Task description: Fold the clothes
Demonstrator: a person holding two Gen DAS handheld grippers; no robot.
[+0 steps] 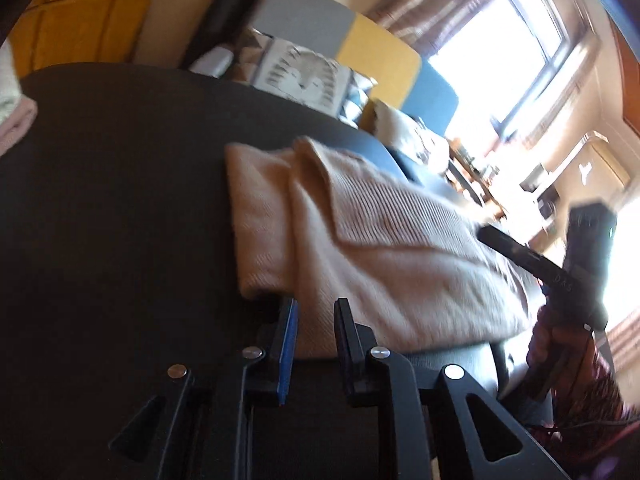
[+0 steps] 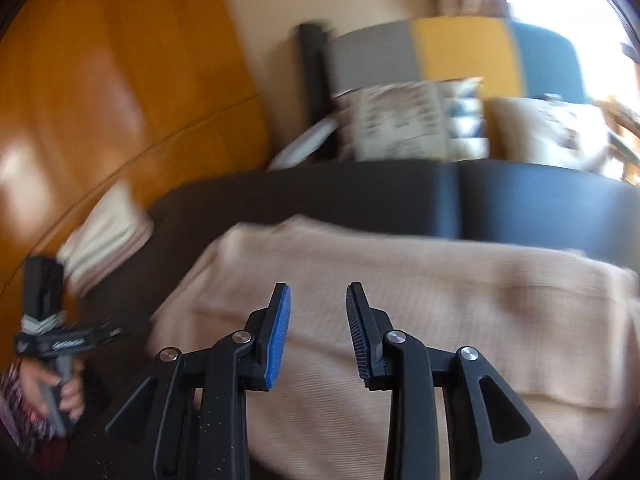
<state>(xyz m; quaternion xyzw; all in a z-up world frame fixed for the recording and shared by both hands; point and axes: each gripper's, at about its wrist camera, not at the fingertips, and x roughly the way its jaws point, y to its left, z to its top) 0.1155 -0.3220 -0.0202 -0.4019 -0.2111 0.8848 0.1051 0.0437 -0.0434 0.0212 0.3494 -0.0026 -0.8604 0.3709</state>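
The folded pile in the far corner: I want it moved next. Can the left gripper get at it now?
Probably yes: the left gripper is open and only bare dark table lies between it and the pile.

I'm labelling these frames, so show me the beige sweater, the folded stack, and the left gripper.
beige sweater (image 2: 400, 300), right wrist view, middle of the knit.
folded stack (image 2: 106, 236), right wrist view, its striped side.
left gripper (image 1: 315, 332), left wrist view, between the fingertips.

Pale pink ribbed knit garment lies partly folded on the dark surface, near me. I see one flap doubled over the body, a rolled edge at its left side. Motion blur hides finer detail.
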